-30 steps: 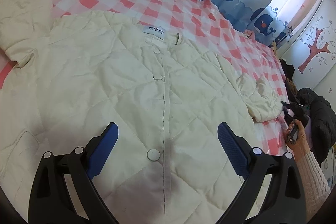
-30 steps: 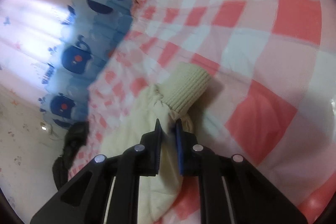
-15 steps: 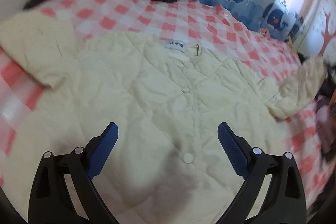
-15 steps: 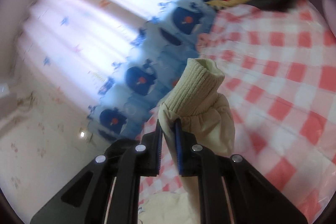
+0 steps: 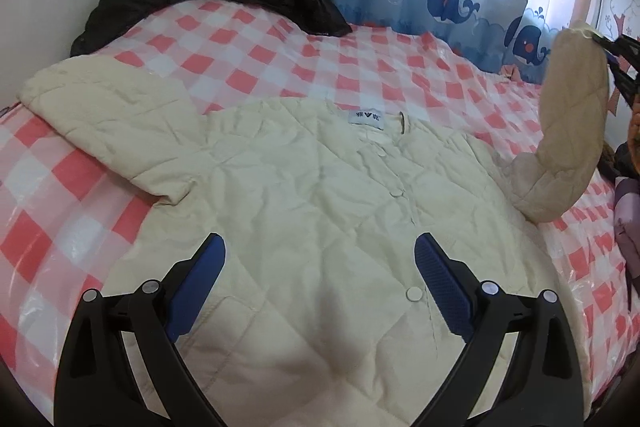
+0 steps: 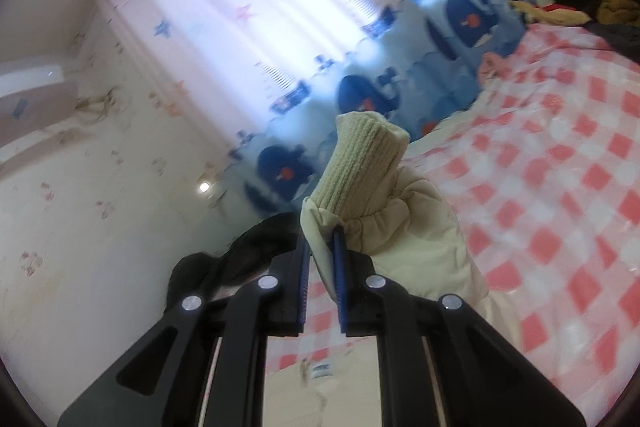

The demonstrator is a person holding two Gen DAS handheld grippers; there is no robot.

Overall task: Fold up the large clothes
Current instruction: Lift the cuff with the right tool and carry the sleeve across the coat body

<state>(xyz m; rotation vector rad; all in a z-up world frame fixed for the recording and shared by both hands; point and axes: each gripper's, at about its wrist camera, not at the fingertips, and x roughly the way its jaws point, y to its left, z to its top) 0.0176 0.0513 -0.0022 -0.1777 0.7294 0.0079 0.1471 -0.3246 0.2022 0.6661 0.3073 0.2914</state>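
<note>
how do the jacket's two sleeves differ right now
The right sleeve is lifted off the bed, pinched near its cuff by the right gripper. The left sleeve lies flat on the bed, spread outward, with nothing gripping it. Both are cream and quilted.

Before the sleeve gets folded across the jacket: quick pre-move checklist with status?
1. Right hand-held gripper shut on the sleeve just below its ribbed cuff: ok.
2. Sleeve lifted clear of the bed: ok.
3. Jacket body flat, front up: ok, lightly wrinkled.
4. Left hand-held gripper open, holding nothing, over the jacket's lower front: ok.
5. Other sleeve spread flat: ok.
6. Jacket hem position: cannot tell.
</note>
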